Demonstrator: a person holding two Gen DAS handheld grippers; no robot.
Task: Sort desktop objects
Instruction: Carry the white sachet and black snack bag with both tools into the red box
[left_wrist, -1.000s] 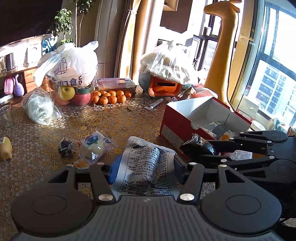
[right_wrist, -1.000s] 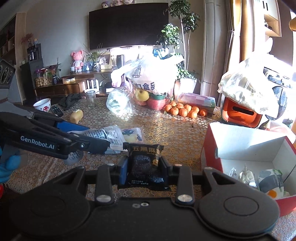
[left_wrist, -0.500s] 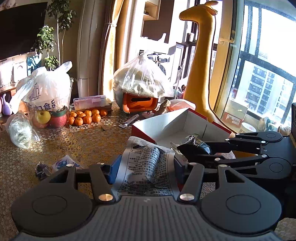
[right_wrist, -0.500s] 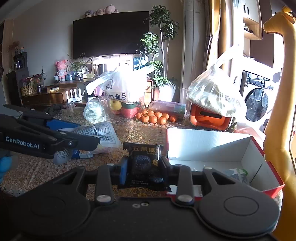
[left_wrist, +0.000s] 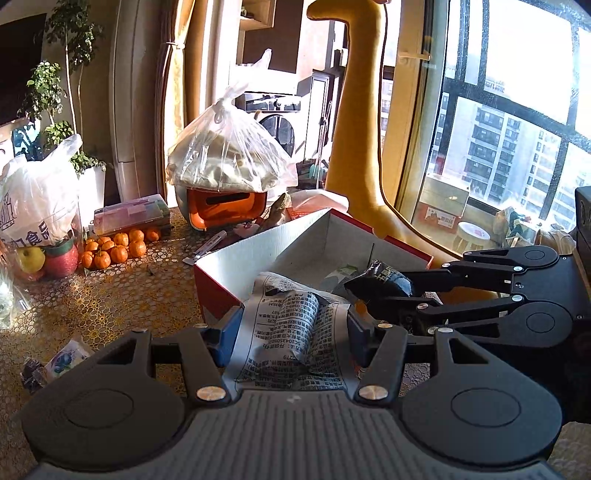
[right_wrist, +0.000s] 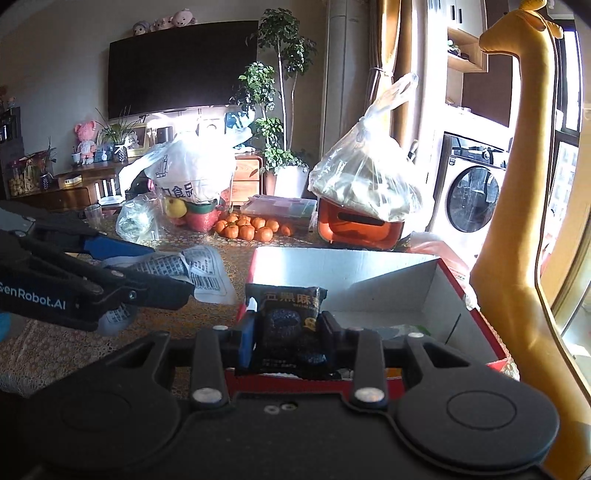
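My left gripper (left_wrist: 291, 325) is shut on a silver printed packet (left_wrist: 295, 332) and holds it at the near left corner of the red-and-white box (left_wrist: 258, 258). My right gripper (right_wrist: 288, 328) is shut on a black snack packet (right_wrist: 288, 325) and holds it over the box's near wall (right_wrist: 332, 266). In the left wrist view the right gripper (left_wrist: 373, 291) comes in from the right with the black packet (left_wrist: 380, 280) above the box. In the right wrist view the left gripper (right_wrist: 147, 273) holds the silver packet (right_wrist: 199, 269) to the left of the box. A few items lie inside the box, mostly hidden.
On the gold table (left_wrist: 110, 295): tangerines (left_wrist: 118, 247), a white bag with fruit (left_wrist: 37, 206), a clear bag on an orange appliance (left_wrist: 225, 184), a pen (left_wrist: 207, 247) and small packets (left_wrist: 62, 362) at left. A yellow giraffe (right_wrist: 517, 221) stands behind the box.
Both grippers have moved right toward the box with their packets still held. The box now sits directly ahead of and under them.
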